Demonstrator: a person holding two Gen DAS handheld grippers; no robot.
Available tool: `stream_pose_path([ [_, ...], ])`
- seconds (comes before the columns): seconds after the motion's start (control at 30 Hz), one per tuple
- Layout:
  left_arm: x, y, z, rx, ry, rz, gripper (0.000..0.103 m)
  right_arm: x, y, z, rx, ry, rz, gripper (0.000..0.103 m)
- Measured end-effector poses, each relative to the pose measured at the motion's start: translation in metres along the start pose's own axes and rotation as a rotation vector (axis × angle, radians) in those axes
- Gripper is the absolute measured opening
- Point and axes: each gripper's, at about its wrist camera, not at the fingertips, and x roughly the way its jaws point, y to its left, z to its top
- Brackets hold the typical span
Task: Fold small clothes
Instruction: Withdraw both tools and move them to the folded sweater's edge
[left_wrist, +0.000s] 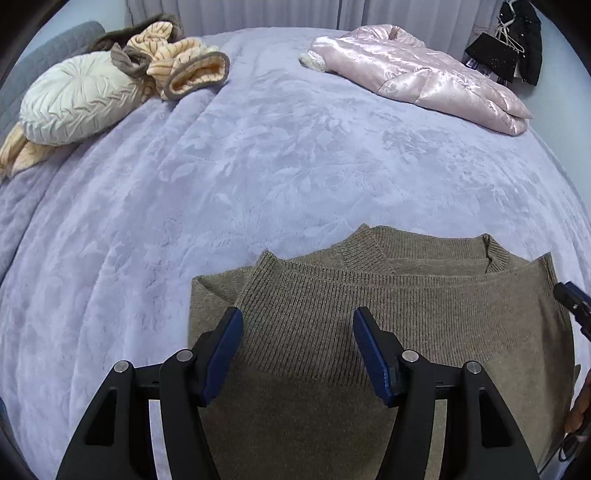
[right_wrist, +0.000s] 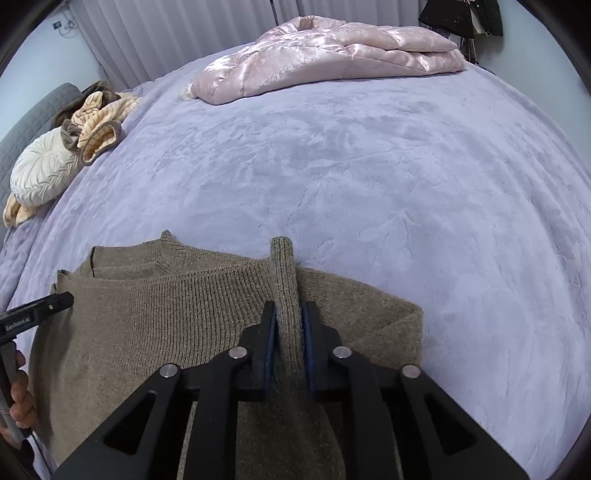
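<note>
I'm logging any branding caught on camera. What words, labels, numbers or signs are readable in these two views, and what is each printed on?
"GenRoboLAI", as it seems to read, small white print: on the black finger of the left gripper at the right wrist view's left edge.
Tags among the dark clothes on hangers: too small and blurred to read.
Nothing readable on the brown sweater, the pink quilted jacket or the right gripper.

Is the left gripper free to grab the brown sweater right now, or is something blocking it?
Probably yes. The left gripper is open and hangs right over the sweater, with nothing between them. The right gripper is shut on a sleeve off to the side, out of the left one's way.
</note>
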Motion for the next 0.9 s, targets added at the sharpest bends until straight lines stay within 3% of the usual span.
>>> stream_pose_path([
  [0.03, -0.006, -0.002, -0.003, 0.012, -0.01, 0.01, 0.063, -0.005, 0.001, 0.0, 0.002, -0.003, -0.01, 0.043],
  [0.1, -0.015, -0.009, -0.011, 0.034, -0.022, 0.001, 0.063, -0.022, 0.006, -0.002, -0.019, -0.062, -0.032, 0.066],
  [0.2, -0.02, -0.024, -0.023, 0.069, -0.035, -0.011, 0.063, -0.049, 0.022, -0.009, -0.066, -0.157, -0.032, 0.073],
  [0.3, -0.006, -0.037, -0.032, 0.11, -0.007, -0.002, 0.063, -0.056, 0.047, -0.019, -0.12, -0.159, 0.053, 0.075],
  [0.4, 0.016, -0.035, -0.035, 0.114, 0.027, 0.039, 0.063, -0.041, 0.084, -0.028, -0.227, -0.096, 0.068, 0.075],
  [0.43, 0.019, -0.031, -0.034, 0.099, 0.029, 0.025, 0.065, -0.033, 0.093, -0.031, -0.255, -0.064, 0.075, 0.075],
  [0.5, 0.022, -0.018, -0.032, 0.058, 0.021, 0.013, 0.079, -0.016, 0.101, -0.035, -0.263, -0.014, 0.073, 0.075],
  [0.67, 0.026, -0.003, -0.033, 0.033, 0.008, -0.013, 0.081, 0.002, 0.07, -0.025, -0.203, -0.016, -0.061, 0.075],
  [0.8, 0.014, -0.005, -0.036, 0.029, 0.009, 0.01, 0.081, 0.003, 0.043, -0.023, -0.154, -0.014, -0.053, 0.075],
  [0.9, -0.006, -0.004, -0.044, 0.022, -0.015, 0.002, 0.081, -0.008, 0.046, -0.025, -0.138, -0.019, -0.067, 0.075],
])
